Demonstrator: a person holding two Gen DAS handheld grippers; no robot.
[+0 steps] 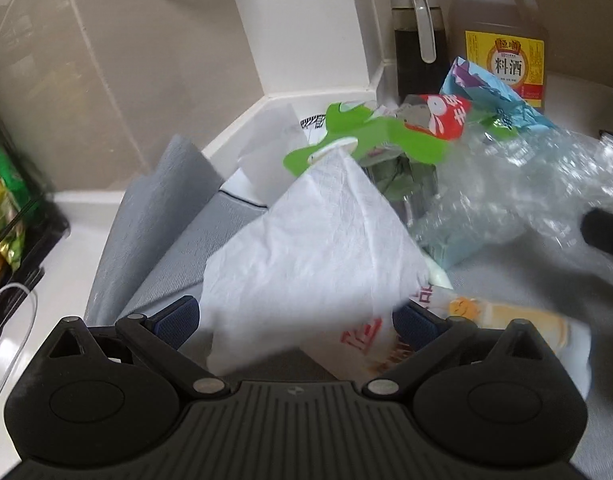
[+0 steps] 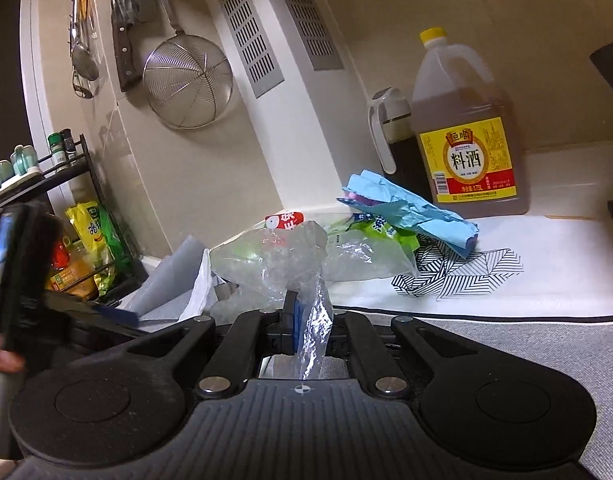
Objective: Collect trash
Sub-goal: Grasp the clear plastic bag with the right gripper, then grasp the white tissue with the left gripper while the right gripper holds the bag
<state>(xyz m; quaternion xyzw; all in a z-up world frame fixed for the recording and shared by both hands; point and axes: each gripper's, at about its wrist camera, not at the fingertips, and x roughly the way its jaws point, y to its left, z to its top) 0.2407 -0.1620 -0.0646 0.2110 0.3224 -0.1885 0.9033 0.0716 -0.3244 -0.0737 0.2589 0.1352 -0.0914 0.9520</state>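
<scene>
Two blue pads [image 2: 292,320] of the right gripper [image 2: 302,312] pressed together, clamped on a twisted strip of the clear crinkled plastic bag [image 2: 274,264] at lower centre of the right wrist view. Behind that, a red-and-white snack wrapper [image 2: 284,220], a crumpled light-blue paper [image 2: 410,208] on a white mat with black line pattern [image 2: 546,264], then a large amber jug with yellow label [image 2: 466,140] at upper right. Left gripper [image 1: 296,320] spread wide, pads [image 1: 178,316] apart, pressing nothing; between them a crumpled white tissue [image 1: 306,232] and a white printed plastic wrapper [image 1: 370,344] on grey cloth [image 1: 154,216].
</scene>
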